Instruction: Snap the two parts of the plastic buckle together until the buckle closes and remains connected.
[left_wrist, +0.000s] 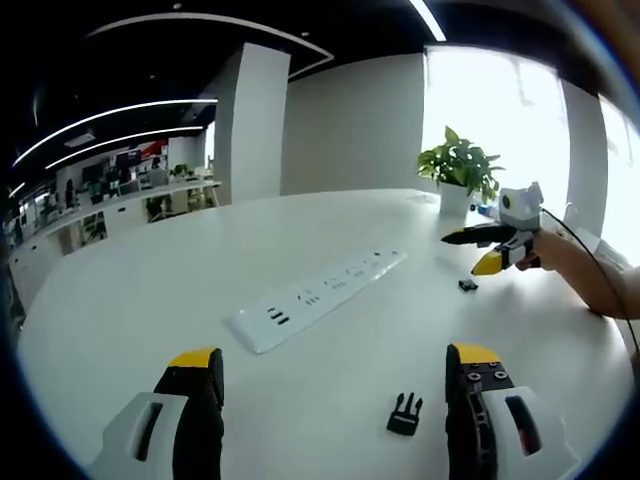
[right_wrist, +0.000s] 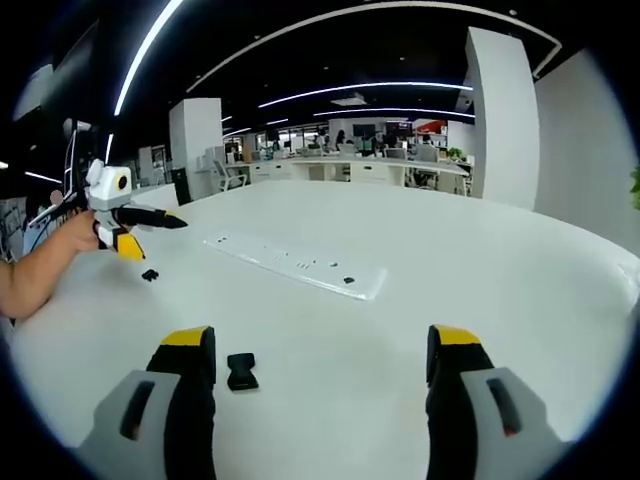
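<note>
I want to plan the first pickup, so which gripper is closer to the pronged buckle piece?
Left. The pronged buckle piece lies just ahead of the open left gripper, beside one jaw. The right gripper hovers across the table by the other buckle piece.

No text, brand, number or sign can be read in either view. The power strip (left_wrist: 318, 298) on the table (left_wrist: 150, 300) has sockets and dark marks, but they are too small and blurred to make out. The far office in the right gripper view has a red patch (right_wrist: 432, 126) that may be a sign, unreadable.
</note>
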